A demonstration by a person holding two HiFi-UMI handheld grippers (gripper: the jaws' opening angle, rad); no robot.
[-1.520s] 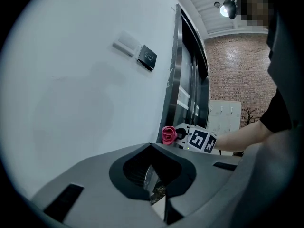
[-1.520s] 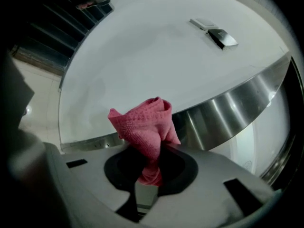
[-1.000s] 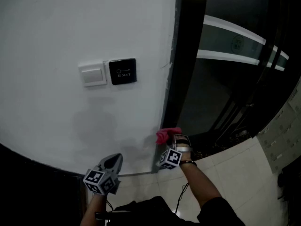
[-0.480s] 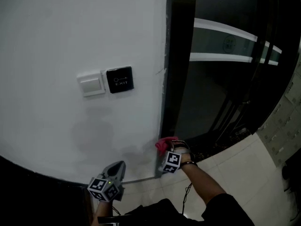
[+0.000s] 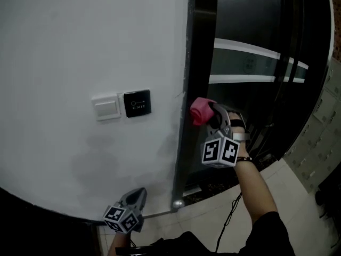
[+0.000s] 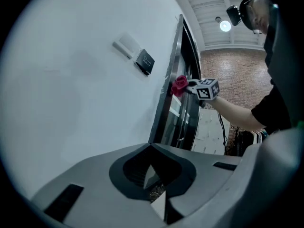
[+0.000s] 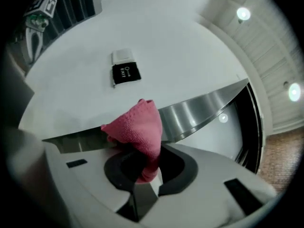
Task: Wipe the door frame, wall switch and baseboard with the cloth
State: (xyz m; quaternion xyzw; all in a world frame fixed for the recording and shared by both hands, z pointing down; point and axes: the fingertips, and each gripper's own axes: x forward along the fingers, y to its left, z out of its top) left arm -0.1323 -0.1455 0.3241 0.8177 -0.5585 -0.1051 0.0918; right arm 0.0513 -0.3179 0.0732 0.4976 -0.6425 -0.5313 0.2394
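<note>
Cloth (image 7: 137, 127), pink, pinched in right gripper (image 7: 142, 171) jaws, clear only in right gripper view. Head view: cloth against door frame (image 5: 198, 63), 3 o'clock from black "EXIT" button (image 5: 137, 103) and white wall switch (image 5: 106, 107). Left gripper (image 6: 151, 190) jaws closed, empty. Brick wall (image 6: 228, 75) only in its view.

Your gear: two grey grippers, marker cubes, one dark sleeve.
Your left gripper (image 5: 137, 193) and right gripper (image 5: 212, 112) have smooth grey moulded shells, each carrying a cube (image 5: 220, 151) of black-and-white square markers. A dark sleeve (image 5: 266, 234) sits on your right arm, a thin black cable (image 5: 228, 227) trails beneath it, and there may be a pale strap (image 5: 240, 137) at the wrist.
</note>
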